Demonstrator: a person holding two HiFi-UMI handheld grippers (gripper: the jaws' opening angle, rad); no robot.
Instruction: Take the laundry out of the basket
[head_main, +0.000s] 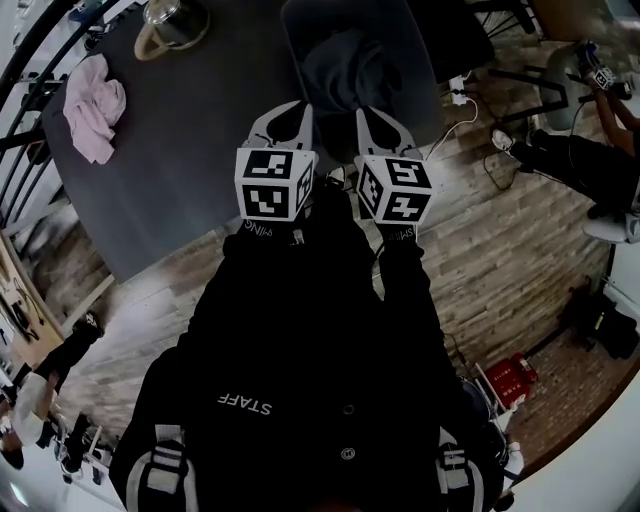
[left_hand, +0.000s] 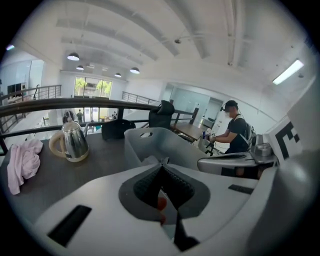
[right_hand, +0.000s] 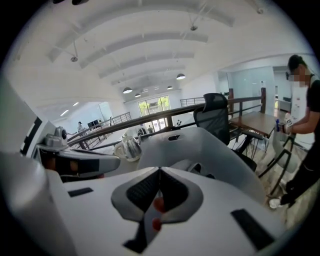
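On the right end of the dark table (head_main: 180, 150), just beyond both grippers, stands a grey plastic laundry basket (head_main: 300, 40) with a handle slot cut in its wall. The laundry (head_main: 345, 70) lies inside it: a dark, crumpled heap, its folds hard to separate in the head view. A pale pink cloth (head_main: 95, 105) lies bunched at the far left of the table, well apart from the basket, and a steel kettle (head_main: 172, 25) stands at the far edge between them.

The left gripper (left_hand: 161, 167) has its jaws pressed together with nothing between them. The right gripper (right_hand: 160, 172) is likewise closed and empty. Both are held side by side, close to the person's chest, pointing at the basket's near wall.

Judging by its slumped look, the laundry should be soft, light and limp. It will likely drape and trail when lifted, and may snag on the rim. The best hold is probably a raised fold near the top of the heap, pinched deep enough that the fabric does not slip out.
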